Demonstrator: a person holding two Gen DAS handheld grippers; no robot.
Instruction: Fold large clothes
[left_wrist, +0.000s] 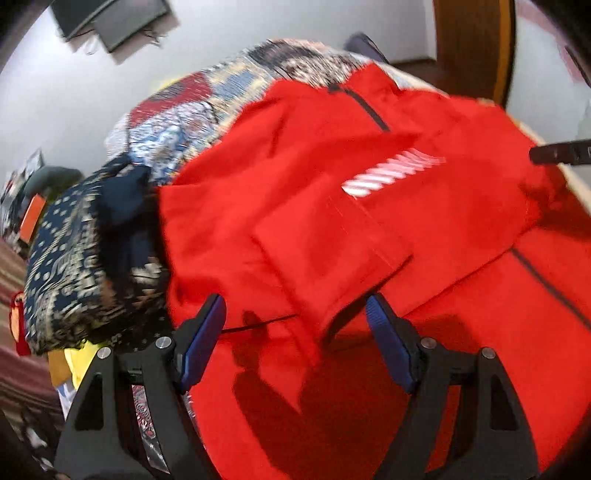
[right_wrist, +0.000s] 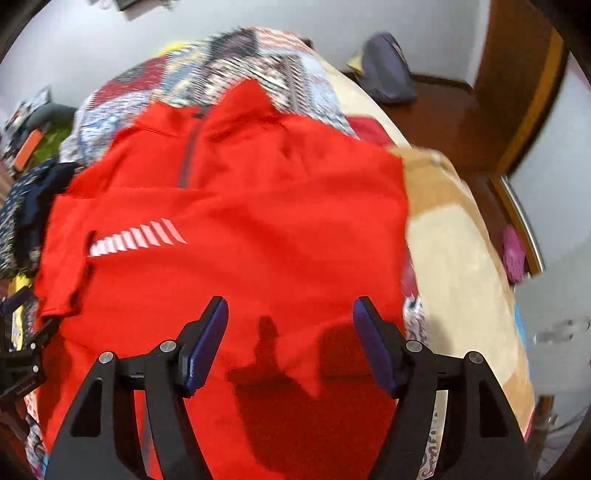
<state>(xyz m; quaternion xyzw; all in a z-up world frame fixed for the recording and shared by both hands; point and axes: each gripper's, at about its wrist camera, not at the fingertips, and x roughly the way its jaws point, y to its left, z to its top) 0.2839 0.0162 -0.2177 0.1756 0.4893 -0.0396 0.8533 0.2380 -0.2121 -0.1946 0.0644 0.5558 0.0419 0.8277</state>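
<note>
- While both views are smeared by motion blur, a red jacket (left_wrist: 332, 206) plainly lies spread over a bed covered by a patchwork quilt (left_wrist: 207, 96).
- The left hand-held gripper (left_wrist: 295, 314) hangs just above the near part of the jacket with its blue-padded fingers (left_wrist: 205, 343) spread wide apart and nothing between them.
- A folded-over flap of the red cloth (left_wrist: 325, 258) reaches toward the gap between those fingers; whether either pad touches it I cannot tell.
- The right hand-held gripper (right_wrist: 290, 314) likewise stands open over the jacket's lower part, its fingers (right_wrist: 373, 347) parted and empty, casting shadows on the fabric.
- A dark zip (right_wrist: 188, 155) runs down from the jacket's collar, and a row of slanted white stripes (right_wrist: 136, 236) marks the cloth on the left in the right wrist view.
- The same stripes (left_wrist: 391, 173) show near the middle of the left wrist view, with a dark zip line (left_wrist: 365, 107) above them.
- A navy patterned cloth (left_wrist: 77, 266) sits bunched just beside the jacket's left edge.
- A beige blanket (right_wrist: 454, 243) lies on the bed to the right of the jacket, touching its edge.
- A dark bag (right_wrist: 388, 74) rests on the brown floor beyond the bed, near the white wall.
- A pink item (right_wrist: 513, 254) lies by the far right edge, too blurred to name.
</note>
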